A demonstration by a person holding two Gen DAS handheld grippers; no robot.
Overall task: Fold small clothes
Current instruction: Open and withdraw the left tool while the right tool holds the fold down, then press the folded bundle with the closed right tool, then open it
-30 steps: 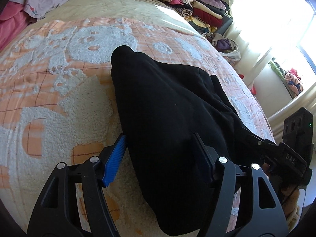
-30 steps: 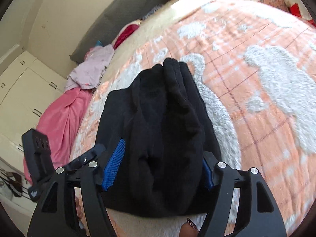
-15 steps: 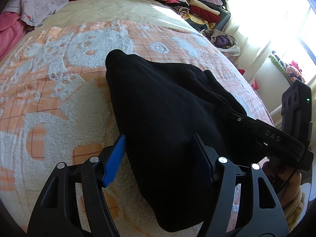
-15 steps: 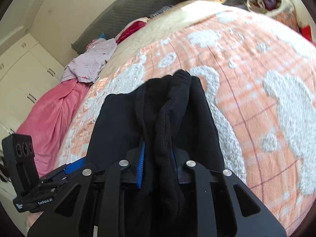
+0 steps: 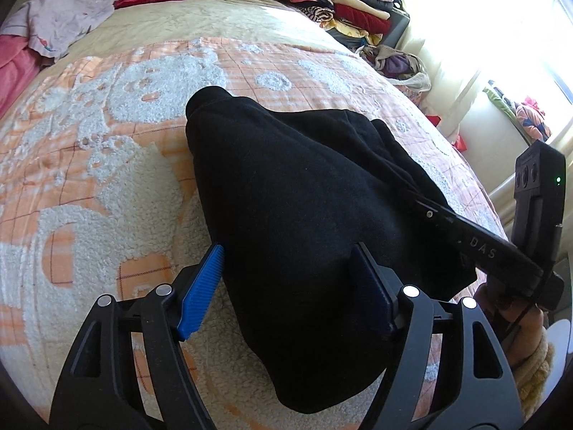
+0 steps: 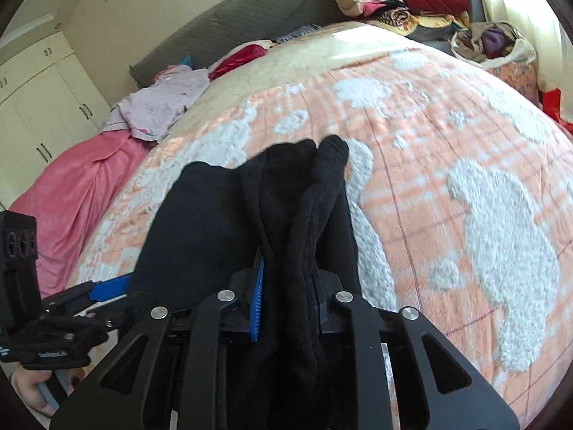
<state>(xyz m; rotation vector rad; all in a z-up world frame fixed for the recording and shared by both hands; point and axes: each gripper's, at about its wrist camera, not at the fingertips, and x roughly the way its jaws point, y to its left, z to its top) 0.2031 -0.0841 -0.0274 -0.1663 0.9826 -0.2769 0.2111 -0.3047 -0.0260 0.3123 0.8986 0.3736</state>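
Observation:
A black garment (image 5: 297, 215) lies bunched on the orange and white blanket (image 5: 89, 165). My left gripper (image 5: 286, 286) is open, its blue pads on either side of the garment's near end. My right gripper (image 6: 286, 286) is shut on a thick fold of the black garment (image 6: 304, 215) and lifts it a little. The right gripper also shows in the left wrist view (image 5: 476, 243), reaching in from the right. The left gripper shows at the lower left of the right wrist view (image 6: 100, 290).
Stacks of folded clothes (image 5: 336, 3) stand at the far right of the bed. A lilac garment (image 6: 161, 104) and a pink cover (image 6: 78, 186) lie at the far left. A bag of clothes (image 6: 497, 43) sits by the window side. White wardrobes (image 6: 39, 107) stand behind.
My right gripper has closed on a fold of the black garment and raised it. My left gripper stays open around the garment's near end.

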